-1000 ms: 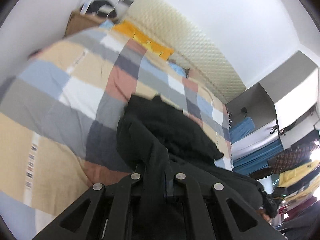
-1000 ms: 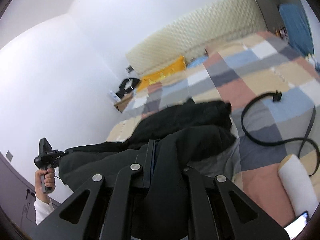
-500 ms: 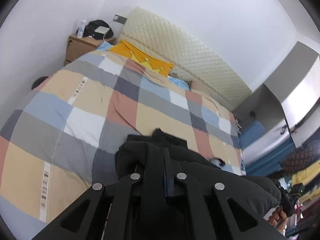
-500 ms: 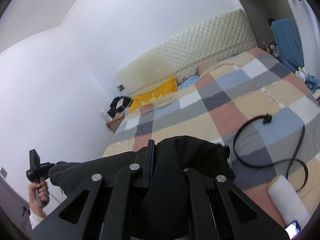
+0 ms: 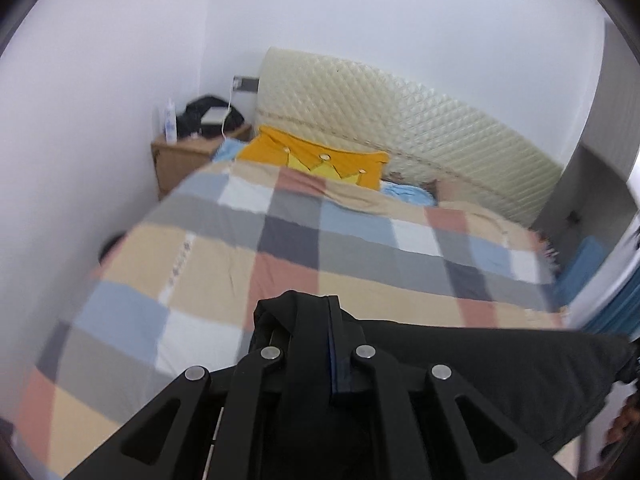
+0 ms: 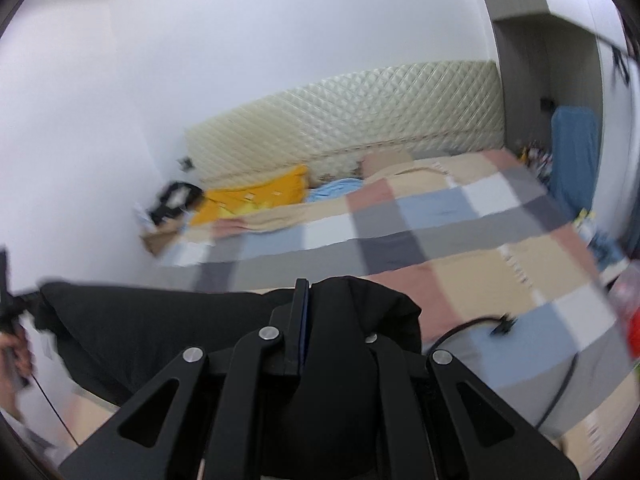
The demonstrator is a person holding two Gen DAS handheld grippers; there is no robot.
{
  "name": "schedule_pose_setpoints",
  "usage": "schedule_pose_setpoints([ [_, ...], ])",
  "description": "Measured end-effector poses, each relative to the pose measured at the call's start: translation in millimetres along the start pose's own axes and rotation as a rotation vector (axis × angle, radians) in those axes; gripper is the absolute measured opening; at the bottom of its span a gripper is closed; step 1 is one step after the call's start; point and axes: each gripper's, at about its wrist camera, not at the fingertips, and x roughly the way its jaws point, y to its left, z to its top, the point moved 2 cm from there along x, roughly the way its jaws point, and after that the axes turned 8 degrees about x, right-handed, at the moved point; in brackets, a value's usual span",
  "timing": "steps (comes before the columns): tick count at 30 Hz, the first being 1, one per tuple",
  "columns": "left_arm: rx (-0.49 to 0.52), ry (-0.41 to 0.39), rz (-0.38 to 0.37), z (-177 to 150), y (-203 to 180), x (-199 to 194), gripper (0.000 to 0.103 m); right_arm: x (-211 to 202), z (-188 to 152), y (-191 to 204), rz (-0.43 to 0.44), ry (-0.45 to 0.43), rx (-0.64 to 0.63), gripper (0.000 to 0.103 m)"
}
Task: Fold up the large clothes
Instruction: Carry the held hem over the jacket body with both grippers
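Note:
A large black garment [image 5: 480,364] hangs stretched in the air between my two grippers, above the near end of a bed with a checked cover [image 5: 304,248]. My left gripper [image 5: 316,312] is shut on one end of the garment; the cloth wraps over its fingertips. My right gripper [image 6: 320,292] is shut on the other end [image 6: 168,320], which bunches over its fingers. In the right wrist view the left gripper [image 6: 8,300] and the hand holding it show at the far left. The garment's lower part is hidden below the frames.
A quilted cream headboard [image 5: 420,132], an orange pillow [image 5: 316,160] and a wooden nightstand [image 5: 180,156] stand at the bed's far end. A black cable [image 6: 500,324] lies on the cover at the right. A blue cloth [image 6: 572,152] hangs beside the bed.
Both grippers have lifted the garment off the bed cover; it lay partly on the bed and now hangs taut between them. Both views have tilted up toward the headboard.

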Motion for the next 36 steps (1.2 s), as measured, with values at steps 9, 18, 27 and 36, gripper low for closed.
schedule_pose_setpoints([
  [9,0.119,0.093,0.188,5.4,-43.4,132.4,0.009,125.0,-10.1,-17.6,-0.183,0.076,-0.161,0.008],
  [18,0.26,0.297,0.289,-34.1,-58.6,266.5,0.01,241.7,-56.7,-23.7,-0.346,0.166,-0.329,0.006],
  [27,0.219,0.37,0.243,-69.2,-61.1,336.7,0.01,292.5,-94.2,-47.1,-0.355,0.255,-0.304,0.006],
  [36,0.182,0.394,0.138,-82.3,-52.2,321.8,0.01,278.2,-104.6,-52.6,-0.272,0.246,-0.191,0.011],
])
